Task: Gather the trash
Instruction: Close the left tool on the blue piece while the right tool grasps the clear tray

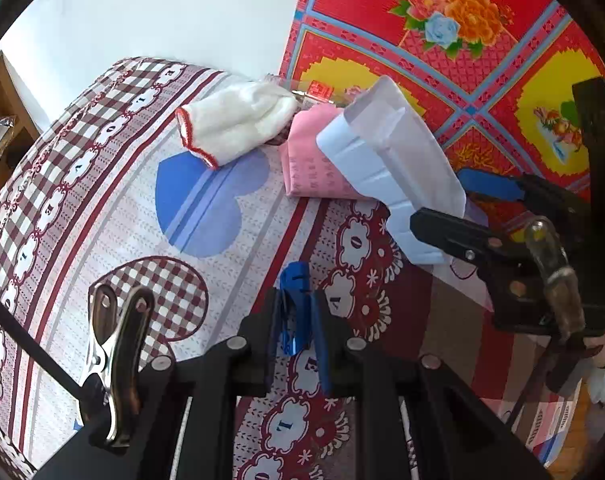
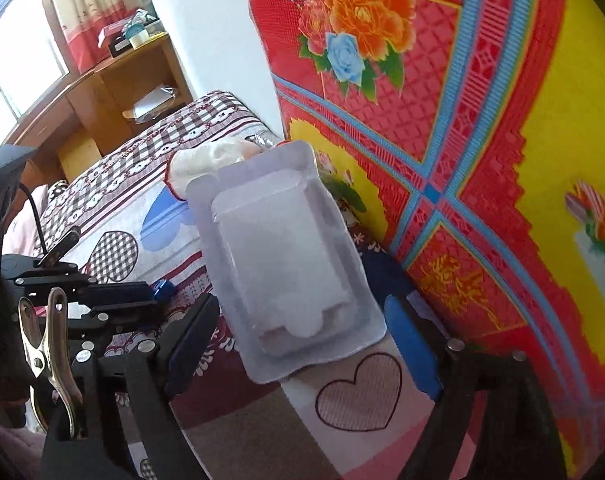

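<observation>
Right gripper (image 2: 302, 344), jaws wide, is straddling the white tray (image 2: 286, 264) at frame center, apparently approaching; closing on it is coming next, I judge.

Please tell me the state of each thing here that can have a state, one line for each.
Left claw: shut, nothing seen held.
Right claw: open, astride the tray, pads off it.
Tray: empty, tilted, leaning on the pink pack.
Pink pack: lying on the bed, partly under the tray.
White cloth: crumpled on the bed.
</observation>
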A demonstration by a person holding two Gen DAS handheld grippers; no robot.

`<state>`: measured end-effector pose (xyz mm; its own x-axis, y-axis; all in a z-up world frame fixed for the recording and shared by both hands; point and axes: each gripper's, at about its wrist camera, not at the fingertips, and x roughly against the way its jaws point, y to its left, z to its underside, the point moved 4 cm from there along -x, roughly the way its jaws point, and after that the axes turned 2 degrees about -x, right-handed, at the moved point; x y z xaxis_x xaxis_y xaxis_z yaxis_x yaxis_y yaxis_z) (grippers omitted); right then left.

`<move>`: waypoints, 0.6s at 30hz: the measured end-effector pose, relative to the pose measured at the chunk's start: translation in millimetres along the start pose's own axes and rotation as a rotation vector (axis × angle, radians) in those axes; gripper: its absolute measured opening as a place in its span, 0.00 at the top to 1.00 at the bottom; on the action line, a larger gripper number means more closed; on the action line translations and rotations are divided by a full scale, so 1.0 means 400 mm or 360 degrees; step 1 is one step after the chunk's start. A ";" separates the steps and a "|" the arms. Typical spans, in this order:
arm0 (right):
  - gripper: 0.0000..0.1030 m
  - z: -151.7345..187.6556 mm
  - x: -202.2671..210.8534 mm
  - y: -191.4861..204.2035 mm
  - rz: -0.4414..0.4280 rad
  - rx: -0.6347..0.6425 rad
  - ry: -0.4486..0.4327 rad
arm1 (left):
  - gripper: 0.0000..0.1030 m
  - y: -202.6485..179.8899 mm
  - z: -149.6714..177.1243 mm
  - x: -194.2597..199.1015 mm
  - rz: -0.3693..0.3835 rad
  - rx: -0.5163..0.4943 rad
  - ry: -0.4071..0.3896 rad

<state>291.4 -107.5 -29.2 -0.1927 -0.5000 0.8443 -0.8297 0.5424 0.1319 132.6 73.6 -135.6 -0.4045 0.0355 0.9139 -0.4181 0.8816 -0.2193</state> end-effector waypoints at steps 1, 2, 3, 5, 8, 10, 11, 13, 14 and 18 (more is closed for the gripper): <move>0.16 -0.004 -0.004 0.001 0.0007 0.0001 0.0005 | 0.84 0.004 0.000 0.000 0.0009 0.0009 0.0001; 0.16 -0.004 -0.004 0.002 0.0015 -0.0003 0.0007 | 0.84 0.009 0.001 0.000 0.0018 0.0018 0.0001; 0.16 -0.003 0.001 0.002 0.0017 -0.0012 0.0000 | 0.84 0.012 0.000 0.001 0.0022 0.0024 0.0001; 0.16 0.004 0.022 -0.003 0.0009 -0.0048 -0.0043 | 0.84 0.017 -0.001 0.002 0.0027 0.0031 -0.0002; 0.16 0.025 0.051 -0.024 0.0014 -0.0148 -0.0076 | 0.84 0.024 -0.001 0.004 0.0027 0.0031 -0.0006; 0.16 0.046 0.063 -0.051 0.0034 -0.0276 -0.0074 | 0.84 0.031 0.002 0.004 0.0031 0.0036 -0.0009; 0.16 0.056 0.065 -0.062 0.0022 -0.0340 -0.0061 | 0.84 0.033 0.003 0.004 0.0032 0.0036 -0.0011; 0.18 0.086 0.059 -0.090 -0.0049 -0.0549 0.0000 | 0.84 0.035 0.004 0.004 0.0028 0.0032 -0.0011; 0.21 0.096 0.055 -0.099 -0.0067 -0.0626 0.0018 | 0.84 0.034 0.004 0.004 0.0026 0.0027 -0.0013; 0.53 0.122 0.033 -0.111 -0.0112 -0.0832 0.0064 | 0.84 0.027 -0.002 0.001 0.0024 0.0022 -0.0012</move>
<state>300.0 -171.2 -49.3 -0.1171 -0.5269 0.8418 -0.4658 0.7778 0.4221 128.7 83.3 -137.4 -0.4168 0.0449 0.9079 -0.4233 0.8742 -0.2377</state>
